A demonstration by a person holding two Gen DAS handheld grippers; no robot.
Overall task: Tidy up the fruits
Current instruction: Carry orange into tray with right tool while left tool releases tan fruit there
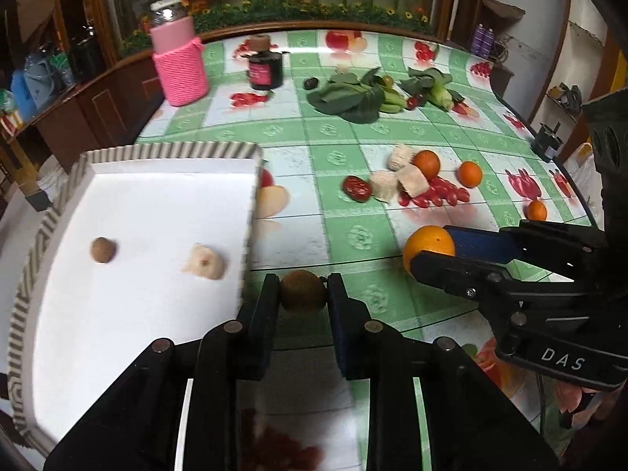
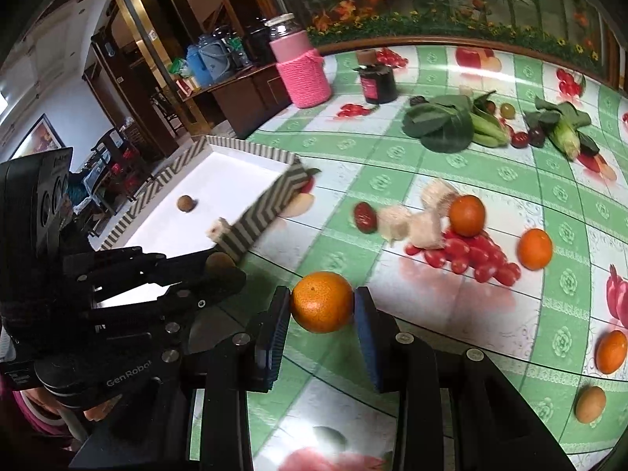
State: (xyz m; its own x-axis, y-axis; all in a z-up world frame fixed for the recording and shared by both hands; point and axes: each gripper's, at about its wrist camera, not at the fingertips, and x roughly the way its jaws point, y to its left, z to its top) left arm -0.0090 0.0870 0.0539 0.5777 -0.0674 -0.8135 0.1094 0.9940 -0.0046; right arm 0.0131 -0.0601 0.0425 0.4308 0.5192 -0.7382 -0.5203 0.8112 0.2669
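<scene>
We've got both hands loaded. Our left gripper [image 1: 303, 288] has its fingers clamped on a small brown fruit [image 1: 302, 289], held just off the near corner of the tray [image 1: 172, 151]. Our right gripper [image 2: 322, 306] is clamped on an orange [image 2: 322, 307], hanging over the worktop [image 2: 431, 180] beside the left one and a little further from the tray.

So where do we stand? In the tray there are two pieces so far: another brown fruit [image 1: 103, 250] and a pale peeled piece [image 1: 204, 262], lying apart on the white floor. That reads to us as an early stage, with two in, two in hand and plenty left.

Out on the worktop we still see a red date [image 1: 357, 187], three pale chunks [image 1: 396, 176] bunched together, and an orange [image 1: 427, 163] touching them. A second orange [image 1: 470, 174] sits just beside that cluster, and a third orange [image 1: 536, 210] nearer the edge. The right wrist view adds a yellowish fruit [image 2: 590, 404] near its lower right. Further back lie leafy greens [image 1: 349, 98] with a few small round fruits mixed in; whether those count as ours to sort, we can't say.

Next, by our reckoning, both loads go over the tray wall and get let go, brown fruit first since it's closest.
</scene>
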